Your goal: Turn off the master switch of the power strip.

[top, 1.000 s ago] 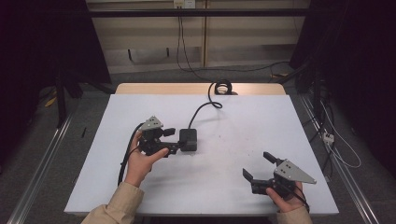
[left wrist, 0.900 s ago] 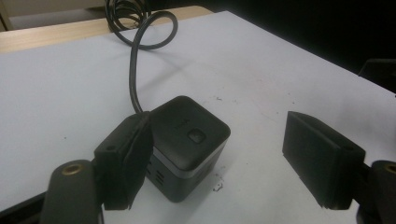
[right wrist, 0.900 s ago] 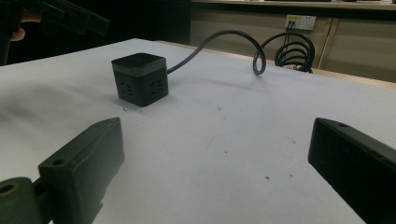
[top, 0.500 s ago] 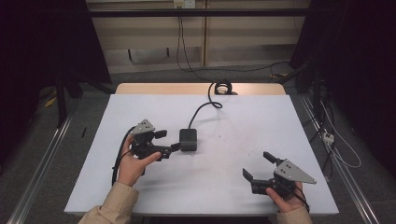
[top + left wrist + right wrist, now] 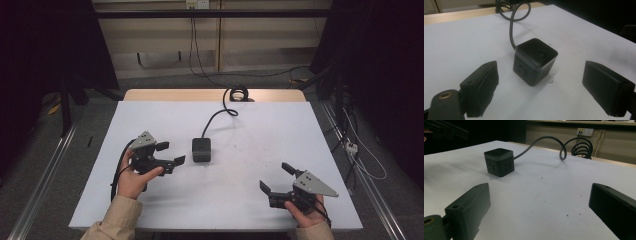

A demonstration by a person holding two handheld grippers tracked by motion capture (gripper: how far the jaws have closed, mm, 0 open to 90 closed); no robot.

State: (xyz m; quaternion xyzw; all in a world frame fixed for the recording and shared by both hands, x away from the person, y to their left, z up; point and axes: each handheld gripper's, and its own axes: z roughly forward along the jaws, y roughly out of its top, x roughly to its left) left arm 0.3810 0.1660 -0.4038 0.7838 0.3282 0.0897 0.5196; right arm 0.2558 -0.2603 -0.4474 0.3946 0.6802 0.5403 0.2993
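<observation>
White table [image 5: 150, 120] top, dark room all around, and cables on the floor behind. One small black cube [image 5: 201, 149] with plug holes in its sides sits on the table, a bit left of the middle. Its thick grey cord [image 5: 216, 117] runs from the back of it to a coil at the far edge.

I think the cube is hard and a little heavy, with smooth sides that could slip. The stiff cord may tug it back. A good place to hold it is across two flat sides, low down, away from the cord.

The left gripper [image 5: 167, 152] is just beside the cube, pointing at it, jaws spread wide and holding nothing. The right gripper [image 5: 276, 177] sits low near the front right, well apart from the cube, jaws also spread wide
</observation>
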